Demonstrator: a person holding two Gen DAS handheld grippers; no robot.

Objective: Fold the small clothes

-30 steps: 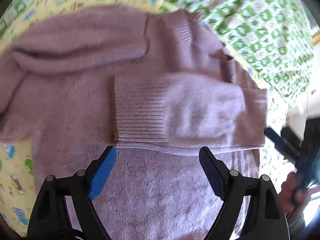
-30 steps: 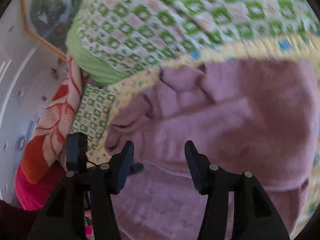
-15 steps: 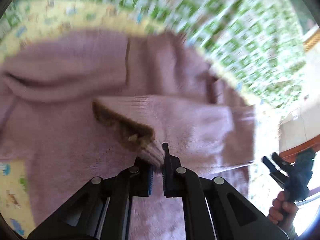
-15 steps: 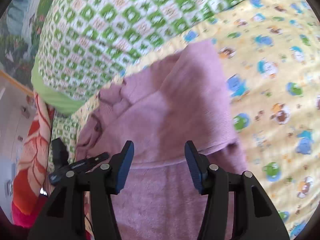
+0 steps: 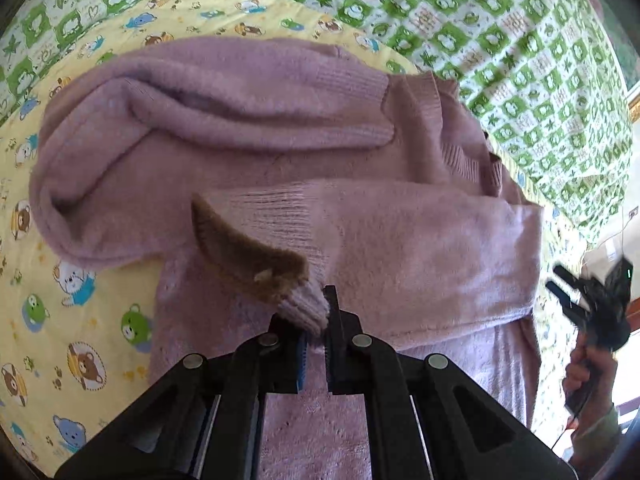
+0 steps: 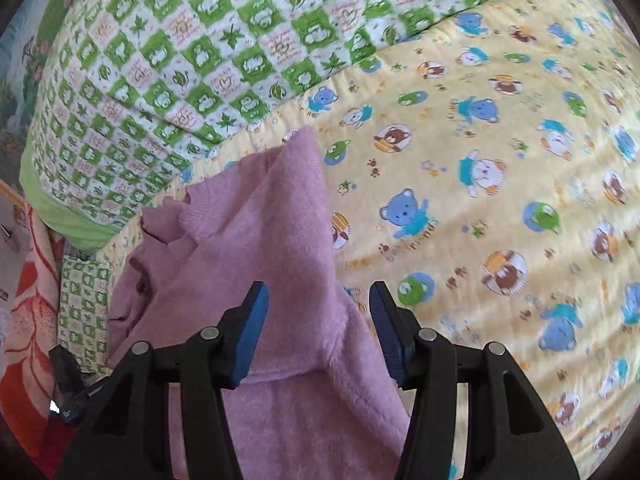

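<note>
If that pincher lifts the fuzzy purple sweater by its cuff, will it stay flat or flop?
Probably flop: the sweater is soft knit, and the cuff pinched in the left gripper already curls, showing a brownish inside. It looks fluffy, so likely light. The fuzzy surface should grip rather than slip.

- My views are bright with soft daylight; shadows stay faint.
- Fisheye bends the edges, corners go black.
- Slight blur toward the rims.

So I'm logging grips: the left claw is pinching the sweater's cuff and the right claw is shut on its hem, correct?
Not quite. The right claw is open over the sweater, as the right wrist view shows. The left claw does pinch the cuff.
</note>
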